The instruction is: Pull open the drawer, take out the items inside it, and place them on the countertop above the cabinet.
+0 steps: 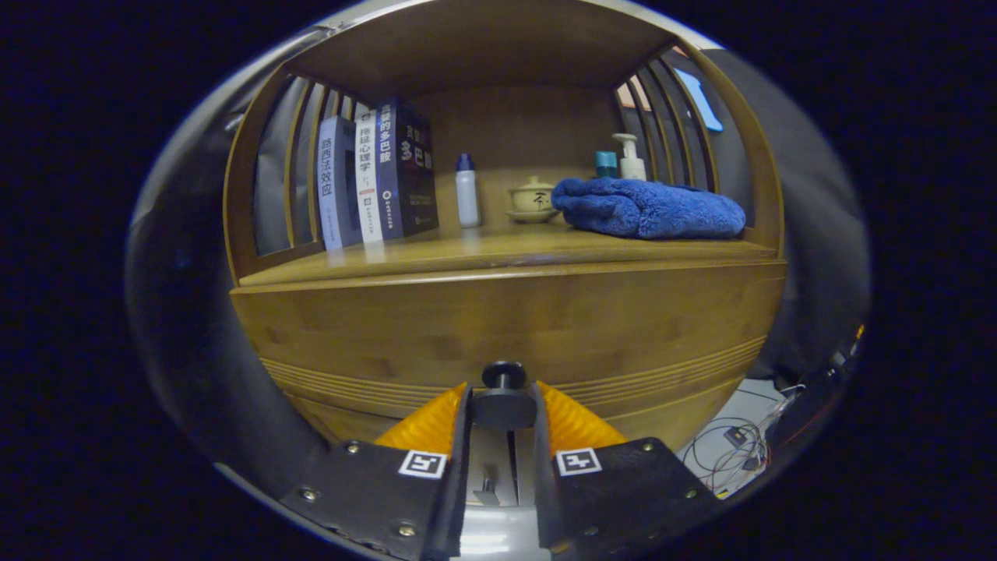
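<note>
A wooden cabinet stands close in front of me, its drawer front (pixel 506 327) a broad bamboo panel with grooved lines along the bottom. A dark round knob (pixel 503 389) sticks out of the panel's lower middle. My gripper (pixel 503 409) is shut on this knob, one finger pressing on each side of its disc. The drawer looks flush with the cabinet, and its inside is hidden. Above it runs the countertop (pixel 483 253), a wooden shelf surface inside an arched frame.
On the countertop stand three books (pixel 374 183) at the left, a small white bottle (pixel 467 191), a lidded ceramic cup (pixel 532 199), a folded blue towel (pixel 646 209) and two pump bottles (pixel 623 160) behind it. Loose cables (pixel 732 452) lie on the floor at lower right.
</note>
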Demonstrator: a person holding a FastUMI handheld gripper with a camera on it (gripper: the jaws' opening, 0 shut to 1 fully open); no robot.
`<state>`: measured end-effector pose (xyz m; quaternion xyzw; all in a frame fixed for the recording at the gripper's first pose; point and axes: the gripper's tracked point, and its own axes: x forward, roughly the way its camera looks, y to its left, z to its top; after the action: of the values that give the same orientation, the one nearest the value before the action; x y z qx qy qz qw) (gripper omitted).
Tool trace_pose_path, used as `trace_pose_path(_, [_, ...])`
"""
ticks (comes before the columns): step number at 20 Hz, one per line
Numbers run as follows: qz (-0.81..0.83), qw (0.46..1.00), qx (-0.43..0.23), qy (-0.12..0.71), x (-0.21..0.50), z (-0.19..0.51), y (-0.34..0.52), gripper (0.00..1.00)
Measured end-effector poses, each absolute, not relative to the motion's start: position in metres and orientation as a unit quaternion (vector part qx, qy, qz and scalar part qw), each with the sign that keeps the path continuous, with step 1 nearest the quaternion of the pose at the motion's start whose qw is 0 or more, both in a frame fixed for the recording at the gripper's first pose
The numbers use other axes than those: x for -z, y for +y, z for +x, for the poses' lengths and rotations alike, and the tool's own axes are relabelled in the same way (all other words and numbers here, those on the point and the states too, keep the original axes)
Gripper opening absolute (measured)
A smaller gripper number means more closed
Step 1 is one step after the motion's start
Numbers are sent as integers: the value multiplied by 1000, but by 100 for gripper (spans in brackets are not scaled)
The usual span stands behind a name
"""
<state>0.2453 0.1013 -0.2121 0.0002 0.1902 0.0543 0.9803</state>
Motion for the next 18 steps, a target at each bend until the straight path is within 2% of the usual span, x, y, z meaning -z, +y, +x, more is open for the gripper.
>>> trace_pose_path(1, [-9,980,-53,193,212,245,103,37])
trace_pose_path(3, [-10,978,-53,202,212,240,102,29])
trace_pose_path(9, [-2,977,-43,208,210,207,97,29])
trace_pose_path(18, [-23,975,-24,219,197,111,79,29])
